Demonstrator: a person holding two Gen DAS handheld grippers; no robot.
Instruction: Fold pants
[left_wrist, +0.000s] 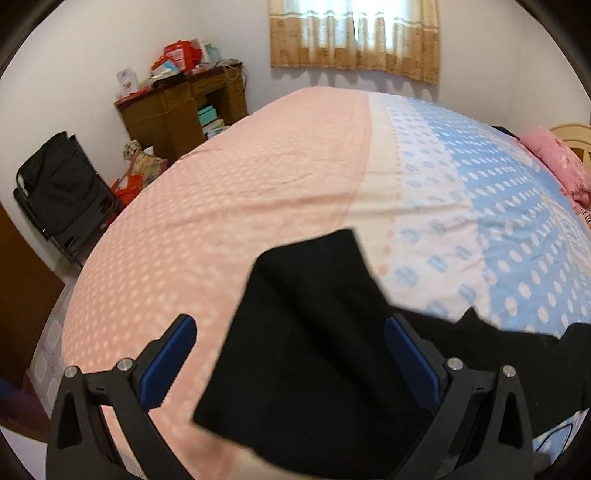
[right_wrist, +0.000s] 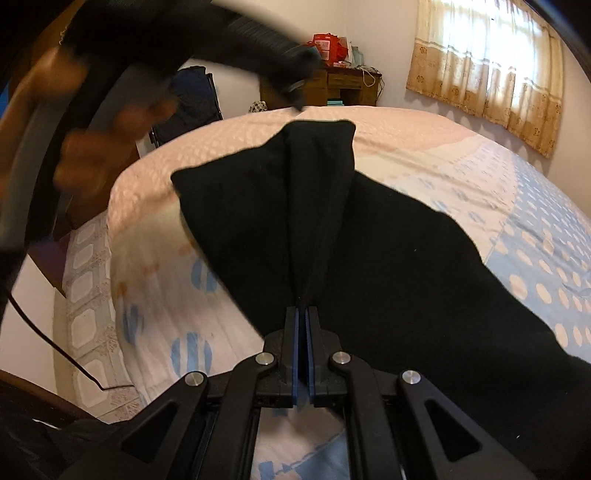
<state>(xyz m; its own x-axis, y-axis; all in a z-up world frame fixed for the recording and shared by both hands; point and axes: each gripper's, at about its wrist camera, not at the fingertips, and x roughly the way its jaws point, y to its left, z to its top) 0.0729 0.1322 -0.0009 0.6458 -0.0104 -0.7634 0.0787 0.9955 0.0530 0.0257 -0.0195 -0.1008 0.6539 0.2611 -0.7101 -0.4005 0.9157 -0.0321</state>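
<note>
The black pants (left_wrist: 306, 332) lie on the bed, one leg end pointing away from me. My left gripper (left_wrist: 291, 332) is open, its blue-padded fingers (left_wrist: 173, 350) spread wide above and to both sides of the leg, not touching it. In the right wrist view the pants (right_wrist: 369, 258) hang forward in a ridge from my right gripper (right_wrist: 303, 310), which is shut on a pinch of the black fabric. The left gripper and the hand holding it show blurred at upper left (right_wrist: 291, 70).
The bed sheet (left_wrist: 258, 184) is pink on the left and blue with white dots on the right. A pink pillow (left_wrist: 561, 166) lies at the far right. A wooden desk (left_wrist: 181, 107) and a black folding chair (left_wrist: 62, 192) stand beyond the bed's left edge.
</note>
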